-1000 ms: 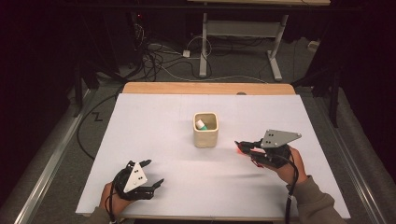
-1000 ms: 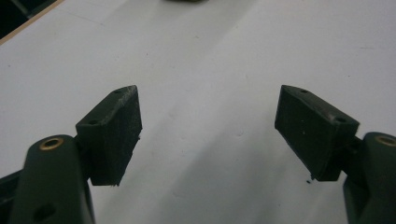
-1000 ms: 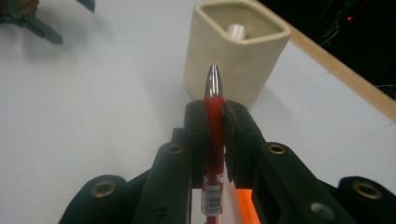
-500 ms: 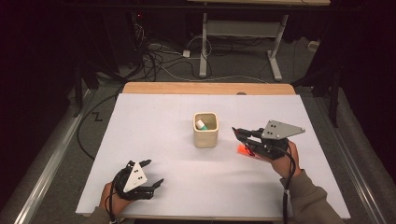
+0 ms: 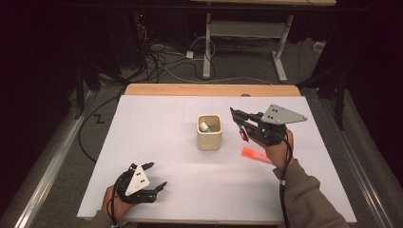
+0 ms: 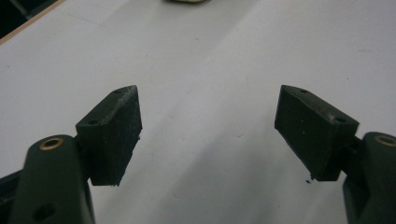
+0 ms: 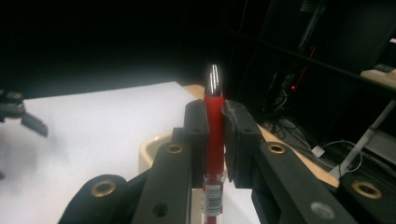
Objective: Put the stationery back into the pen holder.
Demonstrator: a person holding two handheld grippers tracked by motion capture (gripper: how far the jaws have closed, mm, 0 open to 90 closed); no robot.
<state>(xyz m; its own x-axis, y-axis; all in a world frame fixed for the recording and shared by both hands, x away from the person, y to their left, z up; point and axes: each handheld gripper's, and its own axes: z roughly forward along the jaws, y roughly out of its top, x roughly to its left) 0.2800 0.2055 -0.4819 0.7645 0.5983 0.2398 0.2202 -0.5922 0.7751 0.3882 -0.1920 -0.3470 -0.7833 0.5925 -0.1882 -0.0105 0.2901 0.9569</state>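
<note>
Above white table [image 5: 157, 123], right claw [image 7: 215, 122] grips red pen [image 7: 214, 126] upright, tip up.

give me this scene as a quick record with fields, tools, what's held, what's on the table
right tool: shut on a red pen, raised beside the cup
left tool: open, nothing between its jaws, low over the table
cup: cream, upright mid-table, something white and green inside
orange marker: lying on the table right of the cup
table: white top

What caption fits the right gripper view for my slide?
Right gripper clamps a red pen upright above the beige cup on the white table.
</note>
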